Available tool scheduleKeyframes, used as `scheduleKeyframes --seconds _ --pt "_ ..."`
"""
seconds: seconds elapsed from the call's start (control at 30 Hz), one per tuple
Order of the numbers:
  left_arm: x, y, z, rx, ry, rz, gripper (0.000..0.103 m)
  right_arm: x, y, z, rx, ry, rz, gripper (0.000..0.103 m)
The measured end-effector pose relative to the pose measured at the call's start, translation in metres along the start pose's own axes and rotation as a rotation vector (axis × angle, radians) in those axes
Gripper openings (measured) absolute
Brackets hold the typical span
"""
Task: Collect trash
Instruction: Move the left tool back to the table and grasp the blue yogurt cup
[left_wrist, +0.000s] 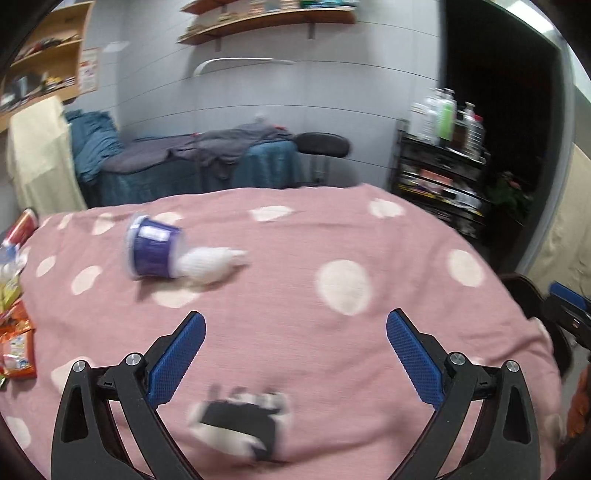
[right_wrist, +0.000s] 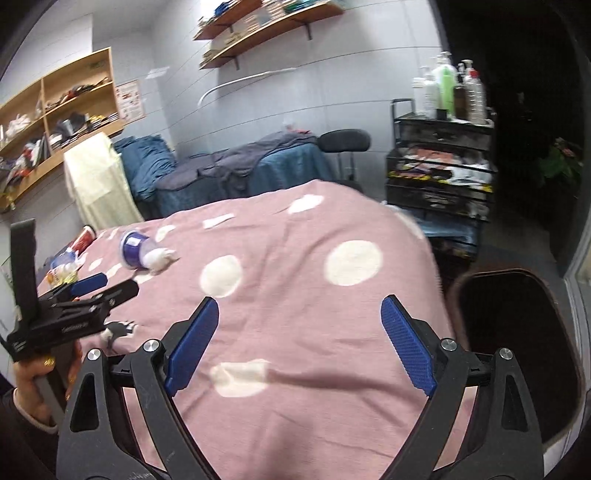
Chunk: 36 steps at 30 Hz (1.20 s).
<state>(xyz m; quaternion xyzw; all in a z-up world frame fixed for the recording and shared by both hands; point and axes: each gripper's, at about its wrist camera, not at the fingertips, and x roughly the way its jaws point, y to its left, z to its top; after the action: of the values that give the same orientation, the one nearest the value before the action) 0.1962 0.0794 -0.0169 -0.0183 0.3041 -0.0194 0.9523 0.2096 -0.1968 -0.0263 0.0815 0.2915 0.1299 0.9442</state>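
Grey panelled wall (right_wrist: 332, 74) carries wooden shelves (right_wrist: 266, 26). Below stands a massage bed (right_wrist: 258, 166) under blue cloth, a black stool (right_wrist: 343, 142) and a black cart (right_wrist: 439, 162) bearing bottles.

Purple cup (left_wrist: 153, 251) on its side on the pink spotted cover, touching crumpled white tissue (left_wrist: 212, 263)

Pink spotted blanket (left_wrist: 295, 266) spread beneath and ahead of the tongs, blue-covered bed (left_wrist: 192, 170) beyond it, black stool (left_wrist: 323, 144) beside that, bottle-topped black cart (left_wrist: 439, 173) far right, wooden wall shelves (left_wrist: 266, 20) high above
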Motion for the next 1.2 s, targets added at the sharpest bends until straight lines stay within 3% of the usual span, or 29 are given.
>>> scheduleKeyframes --seconds 0.33,0.63,0.7,0.83,1.0,1.2 --pt "0.039 0.110 0.035 -0.163 -0.006 0.200 0.097 0.029 0.065 -0.004 -0.078 0.066 0.101 0.089" --pt "0.108 0.107 0.056 -0.055 0.106 0.264 0.097 0.033 0.075 -0.008 -0.093 0.096 0.095 0.089" --pt "0.121 0.111 0.057 -0.052 0.129 0.267 0.090 0.033 0.074 -0.008 -0.095 0.102 0.093 0.089" --pt "0.138 0.129 0.055 -0.141 0.185 0.252 0.065 0.032 0.076 -0.010 -0.116 0.107 0.089 0.089" --pt "0.112 0.144 0.045 -0.256 0.118 0.220 0.063 0.037 0.080 -0.009 -0.138 0.126 0.109 0.089" --pt "0.045 0.137 0.034 -0.289 -0.004 0.195 0.061 0.059 0.099 0.007 -0.156 0.182 0.220 0.089"
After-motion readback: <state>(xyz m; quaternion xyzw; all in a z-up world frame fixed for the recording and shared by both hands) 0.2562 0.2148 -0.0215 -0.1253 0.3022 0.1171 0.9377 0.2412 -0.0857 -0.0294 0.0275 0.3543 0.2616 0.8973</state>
